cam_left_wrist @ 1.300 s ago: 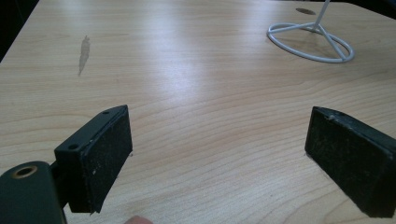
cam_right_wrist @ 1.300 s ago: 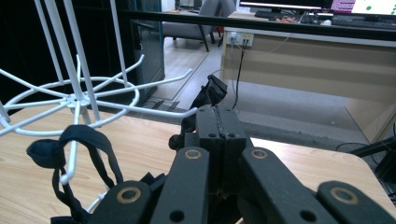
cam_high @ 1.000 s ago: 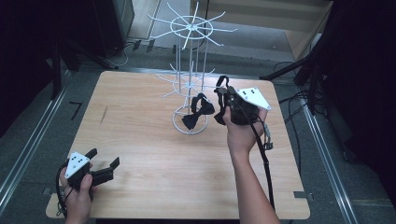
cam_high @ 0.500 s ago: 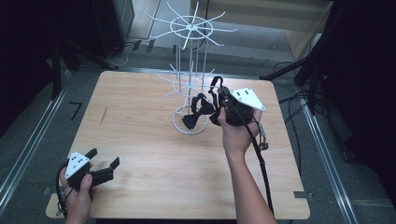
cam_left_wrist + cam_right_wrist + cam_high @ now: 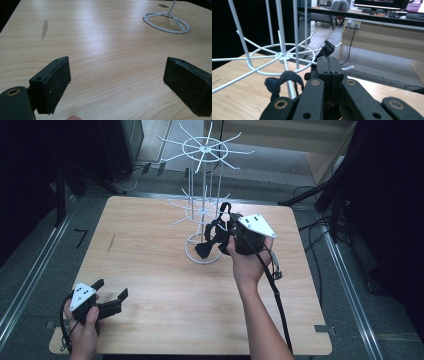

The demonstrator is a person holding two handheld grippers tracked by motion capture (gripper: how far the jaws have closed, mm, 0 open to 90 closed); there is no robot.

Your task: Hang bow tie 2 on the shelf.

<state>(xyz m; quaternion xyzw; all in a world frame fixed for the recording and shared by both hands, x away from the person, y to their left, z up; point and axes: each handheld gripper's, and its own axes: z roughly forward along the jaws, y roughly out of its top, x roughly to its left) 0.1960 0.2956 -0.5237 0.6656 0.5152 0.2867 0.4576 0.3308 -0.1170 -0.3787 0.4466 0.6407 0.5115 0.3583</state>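
Right gripper (image 5: 226,222) clamped on black strap (image 5: 327,48) beside white wire rack (image 5: 205,210) — left gripper (image 5: 111,295) wide, low over table (image 5: 150,245).

right gripper (image 5: 328,65): jaws pressed together on a thin black strap (image 5: 327,50) sticking up above the tips | black fabric loop (image 5: 284,80): hangs at lower left beside the jaws | white wire rack (image 5: 279,53): spoked ring and uprights, left, just past the jaws | wooden table (image 5: 234,82): below | background: desk, chair

Grey floor (image 5: 150,175) around the table; wooden desk (image 5: 384,37) behind.
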